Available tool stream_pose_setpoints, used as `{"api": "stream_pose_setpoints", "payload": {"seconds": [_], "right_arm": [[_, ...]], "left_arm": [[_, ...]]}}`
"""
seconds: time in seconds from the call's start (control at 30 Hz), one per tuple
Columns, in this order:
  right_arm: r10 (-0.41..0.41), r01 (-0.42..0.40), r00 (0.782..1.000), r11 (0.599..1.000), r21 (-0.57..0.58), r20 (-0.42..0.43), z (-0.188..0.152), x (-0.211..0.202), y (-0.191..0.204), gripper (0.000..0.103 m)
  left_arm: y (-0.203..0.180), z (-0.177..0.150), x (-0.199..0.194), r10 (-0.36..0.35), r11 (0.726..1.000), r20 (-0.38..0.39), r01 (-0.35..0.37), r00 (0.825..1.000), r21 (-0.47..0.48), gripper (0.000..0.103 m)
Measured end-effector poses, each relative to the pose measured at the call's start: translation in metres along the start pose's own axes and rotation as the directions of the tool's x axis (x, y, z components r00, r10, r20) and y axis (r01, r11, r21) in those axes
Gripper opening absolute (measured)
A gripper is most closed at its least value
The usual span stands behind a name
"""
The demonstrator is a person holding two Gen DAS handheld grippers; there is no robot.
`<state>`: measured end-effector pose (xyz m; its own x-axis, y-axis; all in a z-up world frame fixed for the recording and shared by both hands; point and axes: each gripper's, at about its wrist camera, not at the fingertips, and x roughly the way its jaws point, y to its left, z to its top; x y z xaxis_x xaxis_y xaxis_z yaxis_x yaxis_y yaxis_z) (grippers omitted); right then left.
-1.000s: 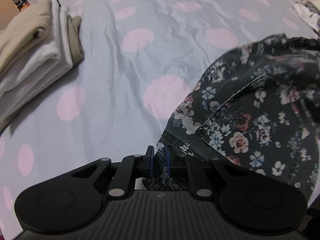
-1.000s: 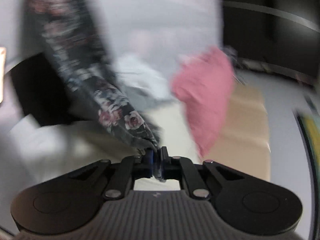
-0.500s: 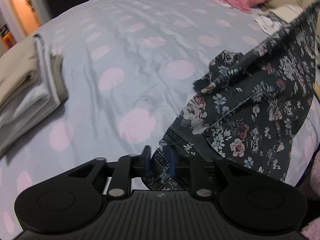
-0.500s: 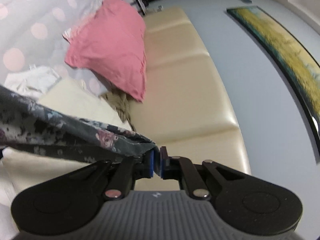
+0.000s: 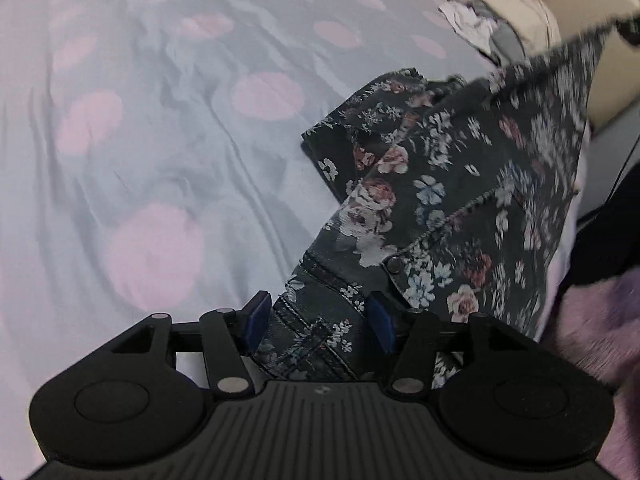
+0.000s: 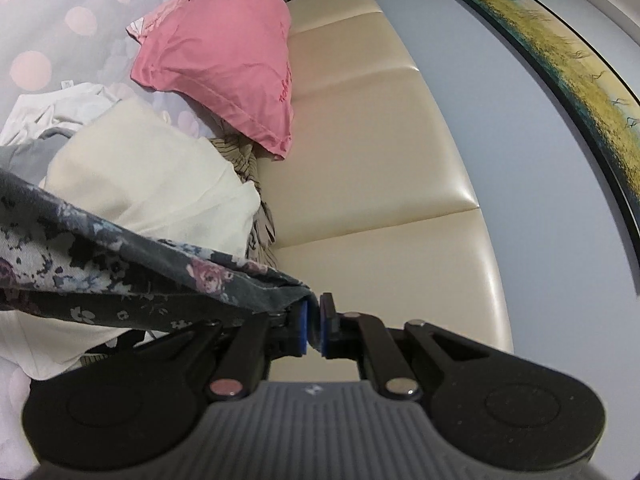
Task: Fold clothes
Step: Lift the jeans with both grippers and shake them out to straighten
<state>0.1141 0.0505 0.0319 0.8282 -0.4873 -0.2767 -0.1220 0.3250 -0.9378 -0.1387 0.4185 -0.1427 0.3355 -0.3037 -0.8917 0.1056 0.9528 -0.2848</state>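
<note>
A dark floral denim garment hangs partly lifted over the dotted bed sheet, its far corner pulled up to the right. My left gripper points down at its waistband. Its jaws are opening, and the waistband still lies between the blue pads without being pinched. In the right wrist view the same garment stretches in from the left. My right gripper is shut on its edge, held up in front of the headboard.
A cream padded headboard and a framed painting fill the right view. A pink pillow leans on the headboard above a heap of unfolded clothes. Fuzzy pink fabric shows at the left view's right edge.
The left jaws went from pinching the waistband to standing apart around it. The left view tipped downward, and the folded stack left it. The right gripper rose and rolled with the garment's edge.
</note>
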Motion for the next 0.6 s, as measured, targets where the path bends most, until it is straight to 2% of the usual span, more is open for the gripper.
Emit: {"api": "stream_pose_setpoints", "payload": {"seconds": [0.03, 0.07, 0.2, 0.3, 0.37, 0.47, 0.6], "right_arm": [[0.000, 0.000, 1.000, 1.000, -0.001, -0.003, -0.001, 0.001, 0.000, 0.007], [0.001, -0.001, 1.000, 1.000, -0.004, -0.006, -0.001, 0.001, 0.001, 0.007], [0.003, -0.003, 1.000, 1.000, -0.011, -0.017, -0.003, 0.002, 0.000, 0.007], [0.003, -0.004, 1.000, 1.000, -0.011, -0.018, 0.001, 0.005, 0.000, 0.007], [0.011, -0.012, 1.000, 1.000, -0.016, -0.020, 0.006, 0.006, 0.002, 0.007], [0.032, -0.032, 0.999, 0.999, -0.023, -0.011, 0.016, 0.004, 0.006, 0.007], [0.066, -0.065, 0.997, 0.998, -0.010, 0.030, 0.043, -0.005, 0.013, 0.007]], "left_arm": [[-0.003, 0.000, -0.002, 0.021, 1.000, 0.005, -0.021, 1.000, -0.009, 0.031], [-0.005, -0.001, -0.004, 0.042, 0.999, 0.010, -0.042, 0.999, -0.018, 0.012], [-0.016, -0.001, -0.015, 0.135, 0.990, 0.028, -0.133, 0.990, -0.051, 0.011], [-0.030, 0.003, -0.039, 0.246, 0.969, 0.059, -0.243, 0.968, -0.050, 0.011], [-0.030, 0.008, -0.059, 0.283, 0.958, 0.095, -0.278, 0.954, -0.063, 0.011], [-0.021, 0.025, -0.089, 0.377, 0.926, 0.134, -0.368, 0.917, -0.086, 0.011], [0.005, 0.060, -0.126, 0.523, 0.850, 0.167, -0.497, 0.836, -0.174, 0.010]]}}
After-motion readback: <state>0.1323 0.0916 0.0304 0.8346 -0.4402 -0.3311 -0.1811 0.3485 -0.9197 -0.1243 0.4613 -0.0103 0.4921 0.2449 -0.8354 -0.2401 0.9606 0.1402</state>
